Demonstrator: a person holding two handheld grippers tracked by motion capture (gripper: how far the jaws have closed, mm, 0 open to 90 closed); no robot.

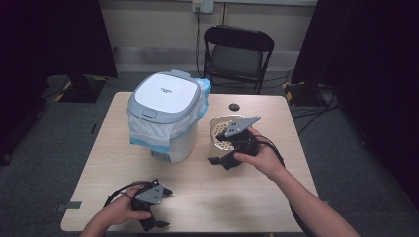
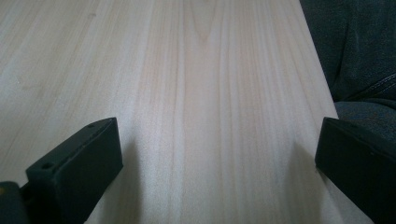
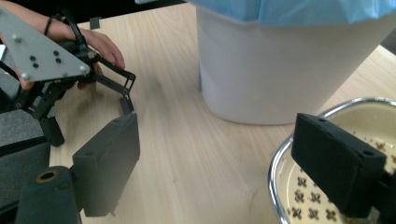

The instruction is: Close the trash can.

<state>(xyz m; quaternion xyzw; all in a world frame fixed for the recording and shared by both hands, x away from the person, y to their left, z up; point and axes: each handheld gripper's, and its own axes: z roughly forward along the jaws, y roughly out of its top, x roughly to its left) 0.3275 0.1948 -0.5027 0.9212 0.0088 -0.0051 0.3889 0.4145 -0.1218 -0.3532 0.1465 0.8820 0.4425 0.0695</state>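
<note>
Your forearms are bare, with no sleeves, and a thin dark band circles your left wrist, seen in the right gripper view. Each claw you carry, the left claw [image 1: 157, 207] and the right claw [image 1: 223, 161], is a black linkage frame topped by a grey three-cornered plate with small dark screws, and a black cable loops from each. The jaws are blocky matte-black pads, each with a small round hole near the base.

On the table [image 1: 207, 192], the lidded bin [image 1: 165, 116] is placed at the back left, the perforated bowl [image 1: 222, 129] just to its right, while a chair [image 1: 238, 54] is set behind the table's far edge.
</note>
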